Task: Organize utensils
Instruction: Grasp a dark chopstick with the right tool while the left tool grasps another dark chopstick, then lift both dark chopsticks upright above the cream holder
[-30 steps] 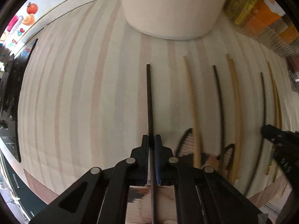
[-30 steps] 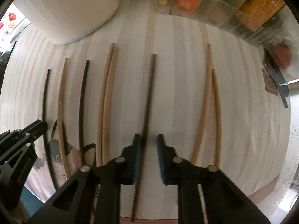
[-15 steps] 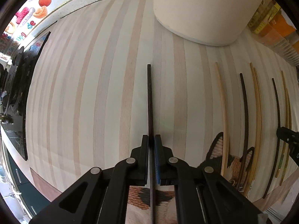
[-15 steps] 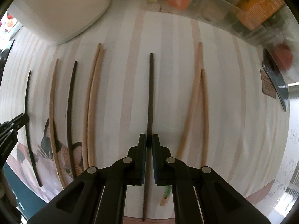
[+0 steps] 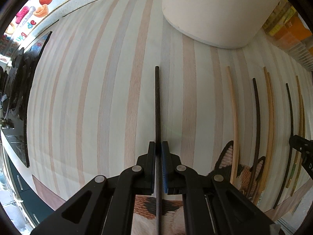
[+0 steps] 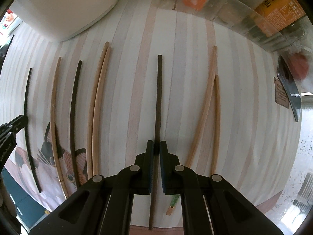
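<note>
My left gripper (image 5: 158,146) is shut on a black chopstick (image 5: 157,105) that points straight ahead over the striped cloth (image 5: 88,98). My right gripper (image 6: 155,145) is shut on a dark brown chopstick (image 6: 158,98), also pointing straight ahead. On the cloth lie several more chopsticks: a light wooden pair (image 6: 97,105), a single light one (image 6: 53,105), a black one (image 6: 74,105) and a wooden pair (image 6: 209,105) to the right. The left gripper's tip (image 6: 13,125) shows at the left edge of the right wrist view, holding its black chopstick (image 6: 27,105).
A large white rounded container (image 5: 215,9) stands at the back. Clear boxes with orange and yellow packages (image 6: 225,4) line the far right. A dark phone-like slab (image 6: 289,90) lies at the right edge. A cat picture (image 6: 49,166) shows at the cloth's near edge.
My right gripper closed on the dark brown chopstick. My left gripper carried its black chopstick to the left, away from the row.
</note>
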Motion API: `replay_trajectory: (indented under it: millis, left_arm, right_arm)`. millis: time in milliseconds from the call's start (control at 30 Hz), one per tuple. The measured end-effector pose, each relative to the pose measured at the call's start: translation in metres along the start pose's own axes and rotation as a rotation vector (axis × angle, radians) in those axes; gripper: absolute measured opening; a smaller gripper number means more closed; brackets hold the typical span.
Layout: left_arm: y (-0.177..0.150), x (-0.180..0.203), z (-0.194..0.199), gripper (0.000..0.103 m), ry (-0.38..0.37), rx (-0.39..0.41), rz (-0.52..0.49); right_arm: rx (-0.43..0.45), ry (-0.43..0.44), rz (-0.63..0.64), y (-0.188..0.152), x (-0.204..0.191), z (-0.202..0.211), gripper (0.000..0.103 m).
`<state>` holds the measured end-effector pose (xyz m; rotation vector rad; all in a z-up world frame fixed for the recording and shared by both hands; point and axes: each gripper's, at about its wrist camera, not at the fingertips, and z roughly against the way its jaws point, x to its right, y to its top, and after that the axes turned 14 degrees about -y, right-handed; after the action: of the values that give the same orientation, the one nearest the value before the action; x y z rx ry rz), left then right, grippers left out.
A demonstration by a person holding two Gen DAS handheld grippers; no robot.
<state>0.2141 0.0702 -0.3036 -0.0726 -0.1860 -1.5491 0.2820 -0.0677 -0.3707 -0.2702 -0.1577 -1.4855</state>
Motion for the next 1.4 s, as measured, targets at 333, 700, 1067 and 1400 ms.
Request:
replay_trajectory:
  millis: [333, 700, 1067, 1400]
  left_arm:
    - [-0.013, 0.018, 0.011, 0.003, 0.030, 0.054, -0.031]
    - [-0.030, 0.036, 0.124, 0.003, -0.059, 0.321, -0.050]
    - [0.022, 0.049, 0.294, 0.002, -0.246, 0.682, -0.058]
    - [0.104, 0.052, 0.343, 0.002, -0.256, 0.783, -0.064]
  right_arm:
    - [0.030, 0.068, -0.057, -0.009, 0.015, 0.009, 0.006]
    - [0.252, 0.160, -0.081, -0.029, 0.027, 0.087, 0.005]
    - [0.622, 0.341, -0.232, -0.008, 0.075, 0.249, 0.005]
    - [0.864, 0.420, -0.331, 0.067, 0.086, 0.350, 0.005]
